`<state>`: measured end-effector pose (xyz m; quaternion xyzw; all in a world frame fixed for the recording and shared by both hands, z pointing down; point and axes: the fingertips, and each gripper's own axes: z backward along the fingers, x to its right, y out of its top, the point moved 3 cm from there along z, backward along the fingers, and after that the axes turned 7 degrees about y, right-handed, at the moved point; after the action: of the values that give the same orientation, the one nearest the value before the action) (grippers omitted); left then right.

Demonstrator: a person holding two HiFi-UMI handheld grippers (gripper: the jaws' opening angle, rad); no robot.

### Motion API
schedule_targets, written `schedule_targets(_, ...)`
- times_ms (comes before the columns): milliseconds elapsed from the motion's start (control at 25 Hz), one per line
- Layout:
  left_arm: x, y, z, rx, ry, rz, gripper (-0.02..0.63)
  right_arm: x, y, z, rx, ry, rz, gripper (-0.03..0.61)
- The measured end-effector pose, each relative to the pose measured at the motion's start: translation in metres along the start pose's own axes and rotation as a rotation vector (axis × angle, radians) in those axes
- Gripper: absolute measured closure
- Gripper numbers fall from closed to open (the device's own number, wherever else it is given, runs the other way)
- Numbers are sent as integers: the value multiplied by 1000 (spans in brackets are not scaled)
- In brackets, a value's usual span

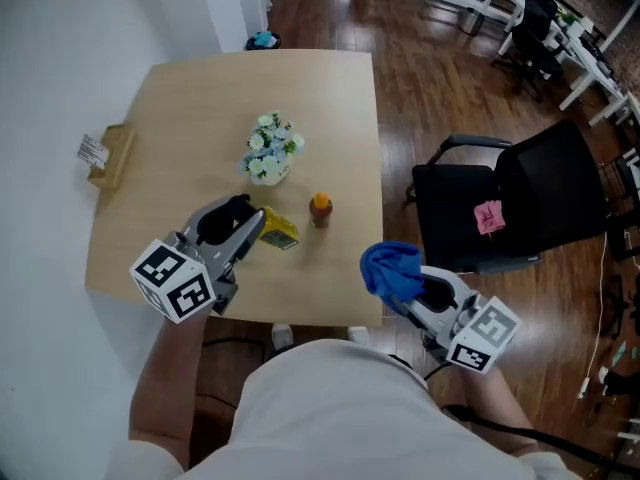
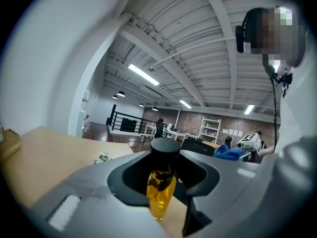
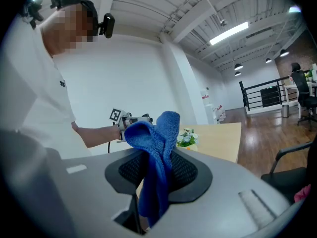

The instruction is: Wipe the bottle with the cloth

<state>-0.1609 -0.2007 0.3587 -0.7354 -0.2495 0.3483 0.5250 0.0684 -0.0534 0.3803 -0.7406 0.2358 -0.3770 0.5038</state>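
Note:
My left gripper [image 1: 258,230] is shut on a bottle [image 1: 280,231] of yellow liquid and holds it above the front of the wooden table [image 1: 180,98]. In the left gripper view the bottle [image 2: 160,192], black cap up, stands upright, pinched between the jaws of the left gripper [image 2: 161,185]. My right gripper [image 1: 408,290], off the table's front right corner, is shut on a blue cloth [image 1: 391,268]. In the right gripper view the cloth [image 3: 157,155] bunches above the jaws of the right gripper [image 3: 154,185] and hangs down between them. Cloth and bottle are apart.
A pot of white flowers [image 1: 271,151] stands mid-table, with a small orange bottle [image 1: 320,209] just right of the left gripper. A cardboard box [image 1: 110,156] lies at the left edge. A black office chair [image 1: 520,208] with a pink note stands to the right.

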Motion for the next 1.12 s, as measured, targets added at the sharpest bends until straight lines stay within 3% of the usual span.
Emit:
schedule_targets(200, 41, 30, 18, 25, -56, -25, 451, -3, 42, -30, 42, 120, 110, 460)
schedule_targets(520, 87, 33, 32, 25, -100, -2, 451, -34, 108, -78, 172, 331, 228, 460)
schedule_targets(800, 100, 39, 43, 53, -91, 29, 450, -44, 99, -94, 163, 430, 192, 460)
schedule_targets(1120, 107, 61, 50, 108, -78, 40, 451, -22, 55, -88, 89, 400, 154, 460)
